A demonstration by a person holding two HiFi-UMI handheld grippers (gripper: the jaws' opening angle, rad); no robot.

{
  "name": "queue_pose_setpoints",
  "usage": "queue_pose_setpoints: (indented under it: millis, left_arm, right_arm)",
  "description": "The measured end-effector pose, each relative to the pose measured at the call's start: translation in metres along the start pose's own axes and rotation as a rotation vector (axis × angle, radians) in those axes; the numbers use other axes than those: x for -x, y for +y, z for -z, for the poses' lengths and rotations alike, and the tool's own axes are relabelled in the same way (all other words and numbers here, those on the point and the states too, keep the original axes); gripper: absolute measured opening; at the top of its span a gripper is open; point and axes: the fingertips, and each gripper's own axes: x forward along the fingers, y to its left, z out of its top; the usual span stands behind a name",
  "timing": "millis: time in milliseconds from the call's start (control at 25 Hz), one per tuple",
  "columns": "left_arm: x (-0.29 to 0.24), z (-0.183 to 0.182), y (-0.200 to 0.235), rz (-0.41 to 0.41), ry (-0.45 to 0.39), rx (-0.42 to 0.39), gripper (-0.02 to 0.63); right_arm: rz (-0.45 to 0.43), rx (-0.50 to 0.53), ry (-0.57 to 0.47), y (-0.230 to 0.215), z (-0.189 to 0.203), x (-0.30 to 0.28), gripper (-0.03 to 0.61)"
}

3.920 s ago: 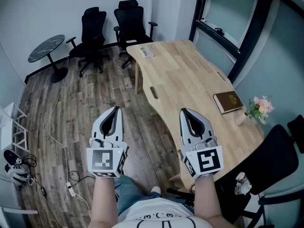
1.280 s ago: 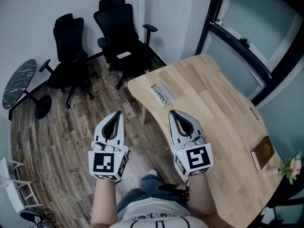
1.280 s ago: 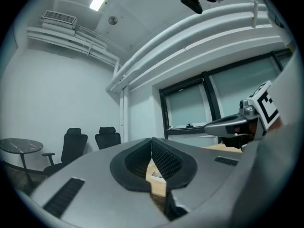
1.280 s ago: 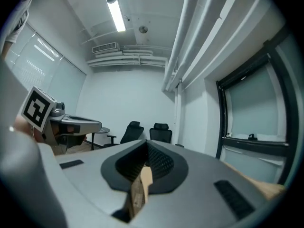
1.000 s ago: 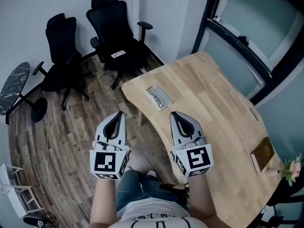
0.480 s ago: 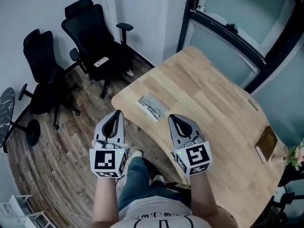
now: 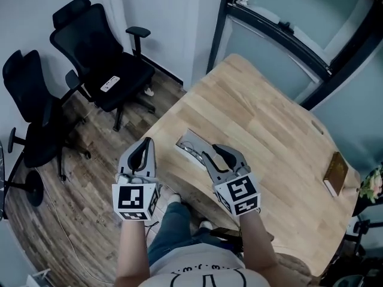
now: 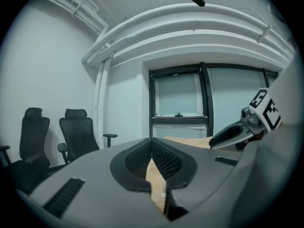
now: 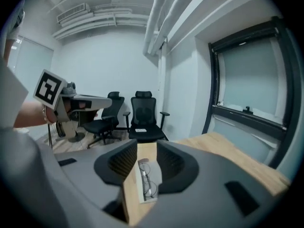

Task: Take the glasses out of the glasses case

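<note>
Right hand-held gripper (image 7: 212,152), jaws just opening wide with nothing gripped, faces the glasses case (image 7: 191,146) at the surface's (image 7: 269,130) near edge. The glasses (image 9: 148,183) lie lengthwise straight ahead. Left hand-held gripper (image 7: 146,142), pinched closed, sits farther off.

Glasses (image 7: 192,151) in case (image 7: 189,138) on table (image 7: 269,130) (chairs (image 7: 102,58) behind)

place: small office or meeting room, I'd say | seating: black swivel office chairs (image 7: 106,55) by the wall | desk: big light-wood table (image 7: 269,130), book (image 7: 334,173) near its right edge | walls: black-framed glass panels (image 7: 293,8) | floor: wood planks (image 7: 72,220) | ceiling: bare pipes (image 9: 161,13)
</note>
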Motion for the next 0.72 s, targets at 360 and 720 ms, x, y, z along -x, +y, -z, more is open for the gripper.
queue_pose_setpoints:
  millis: [360,720]
  left_arm:
    - [-0.064,0.034,0.044,0.09,0.09,0.042,0.017]
    - [-0.103,0.073,0.056,0.158,0.174,0.07,0.017]
  right_arm:
    - [-0.11,0.094,0.34,0.014,0.067,-0.08,0.107]
    - [-0.198,0.178,0.592,0.014,0.122,-0.12,0.08]
